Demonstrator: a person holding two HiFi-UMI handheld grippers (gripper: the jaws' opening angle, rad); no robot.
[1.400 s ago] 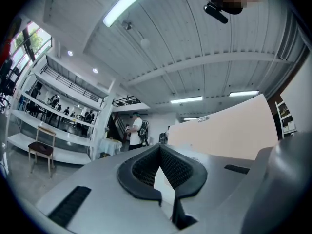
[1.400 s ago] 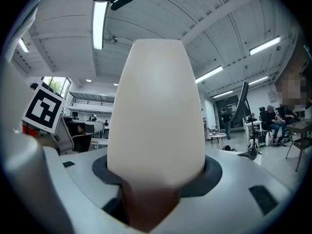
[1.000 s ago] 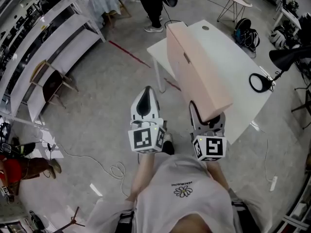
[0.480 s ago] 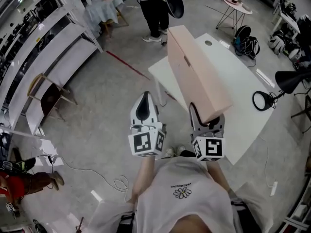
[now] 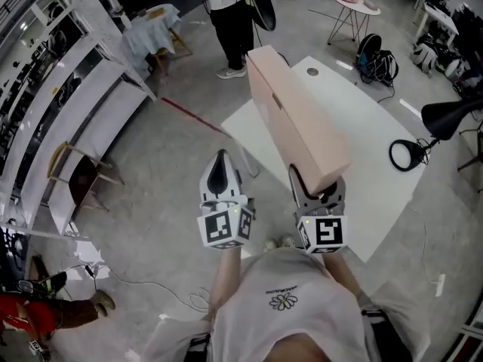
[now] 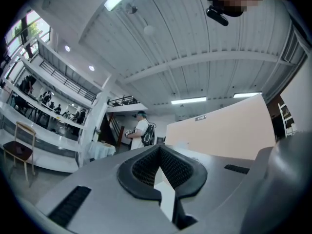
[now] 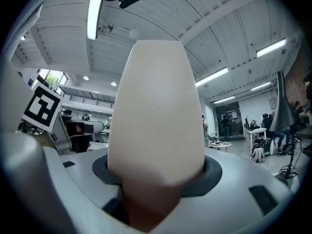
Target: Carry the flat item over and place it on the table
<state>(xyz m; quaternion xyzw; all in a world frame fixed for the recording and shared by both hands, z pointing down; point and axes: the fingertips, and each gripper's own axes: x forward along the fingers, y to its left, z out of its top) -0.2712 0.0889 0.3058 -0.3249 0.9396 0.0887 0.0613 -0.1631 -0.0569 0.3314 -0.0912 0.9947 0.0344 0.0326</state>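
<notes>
A long flat beige box [image 5: 294, 119] stands on edge and reaches from my right gripper [image 5: 313, 183] out over the white table [image 5: 370, 119]. The right gripper is shut on the box's near end; in the right gripper view the box [image 7: 156, 106] fills the space between the jaws and hides what lies ahead. My left gripper [image 5: 219, 164] hangs beside it to the left, above bare floor, its jaws shut with nothing in them. In the left gripper view the box's broad side [image 6: 229, 130] shows at the right, past the left gripper [image 6: 161, 174] and its closed pads.
A black ring lamp [image 5: 407, 153] sits on the table's right part, and a black lamp head [image 5: 449, 115] hangs over the edge. A person [image 5: 234, 13] stands beyond the table. White shelving [image 5: 68, 104] and a chair [image 5: 75, 176] line the left. Bags [image 5: 373, 55] lie at the back right.
Both grippers and the box have moved forward together toward the table. The right grip on the box is unchanged and the left jaws stayed shut.
</notes>
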